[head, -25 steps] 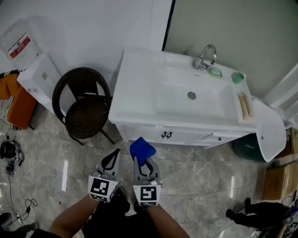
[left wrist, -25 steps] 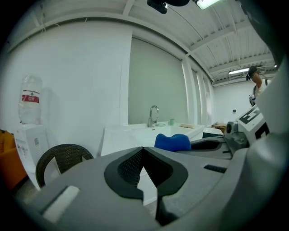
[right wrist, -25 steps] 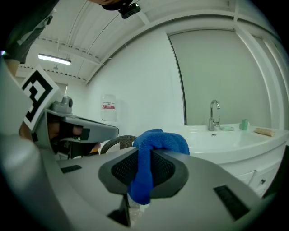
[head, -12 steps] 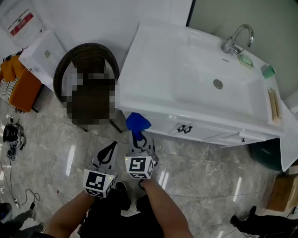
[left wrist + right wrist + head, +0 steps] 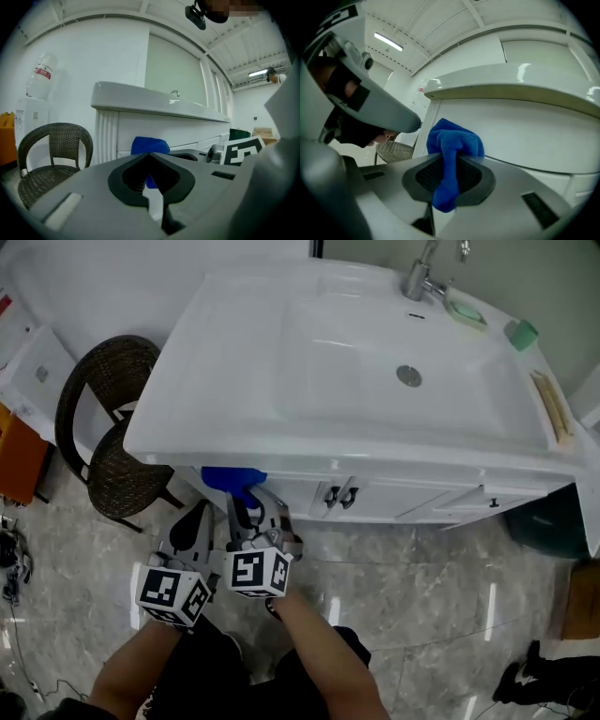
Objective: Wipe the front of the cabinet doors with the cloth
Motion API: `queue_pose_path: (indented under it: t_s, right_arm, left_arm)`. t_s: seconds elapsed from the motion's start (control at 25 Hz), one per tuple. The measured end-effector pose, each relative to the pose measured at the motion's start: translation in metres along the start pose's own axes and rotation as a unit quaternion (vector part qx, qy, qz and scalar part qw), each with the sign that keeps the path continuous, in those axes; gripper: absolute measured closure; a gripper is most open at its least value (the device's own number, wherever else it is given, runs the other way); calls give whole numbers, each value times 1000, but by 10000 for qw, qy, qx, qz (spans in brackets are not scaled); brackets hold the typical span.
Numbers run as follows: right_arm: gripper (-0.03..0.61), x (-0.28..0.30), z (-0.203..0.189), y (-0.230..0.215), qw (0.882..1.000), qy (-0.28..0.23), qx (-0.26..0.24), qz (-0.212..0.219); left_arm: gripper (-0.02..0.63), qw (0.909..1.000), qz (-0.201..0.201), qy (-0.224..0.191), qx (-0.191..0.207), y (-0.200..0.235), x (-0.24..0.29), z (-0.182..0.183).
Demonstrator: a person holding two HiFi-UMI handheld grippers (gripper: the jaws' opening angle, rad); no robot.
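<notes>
Right tool (image 5: 246,507) clenched on cloth (image 5: 232,479), near left end of cabinet doors (image 5: 375,495), centre-left of frame. Left tool (image 5: 199,521) closed, empty. Risk: narrow pinch; wiping drag may pull cloth free.

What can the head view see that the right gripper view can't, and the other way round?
Only the head view shows the tap, the basin's drain and the door handles. Only the right gripper view shows the ceiling light and, close up, the fingers pinching the cloth. Both show that blue cloth, the white cabinet and the wicker chair.
</notes>
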State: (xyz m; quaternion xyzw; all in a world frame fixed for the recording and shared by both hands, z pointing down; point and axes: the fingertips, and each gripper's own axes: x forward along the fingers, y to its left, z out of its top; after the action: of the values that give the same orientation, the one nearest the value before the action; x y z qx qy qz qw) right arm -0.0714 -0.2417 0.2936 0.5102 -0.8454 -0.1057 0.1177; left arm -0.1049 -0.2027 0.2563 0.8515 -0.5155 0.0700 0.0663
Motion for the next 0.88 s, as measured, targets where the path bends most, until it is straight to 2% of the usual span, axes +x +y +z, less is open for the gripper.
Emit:
queue_pose_path:
  t_s: [0.28,0.44,0.68,0.8,0.88]
  right_arm:
    - [529,-41,-31,-57,9962,-442,91,-746]
    - [529,-67,-54,-97,9911,-266,268,-1273]
    - [529,-105,-77,-147,9760,-281,553,-2086]
    - [529,-111,-76,-143,9698,-295,650,-2332]
    - [529,-104,-68,-127,9701,-404,731,-2279]
  left_arm:
    - [614,9964,-641,-551,-10,-50,31,-35]
    - [614,9944,-799,-688,-54,-58,34,-57]
    - [614,9933,-856,-766,80,-59,32,-76]
    - [614,9958,-666,-628,53,-42,31,-91]
    - [614,9971,-510,-562,17,-25,27,-96]
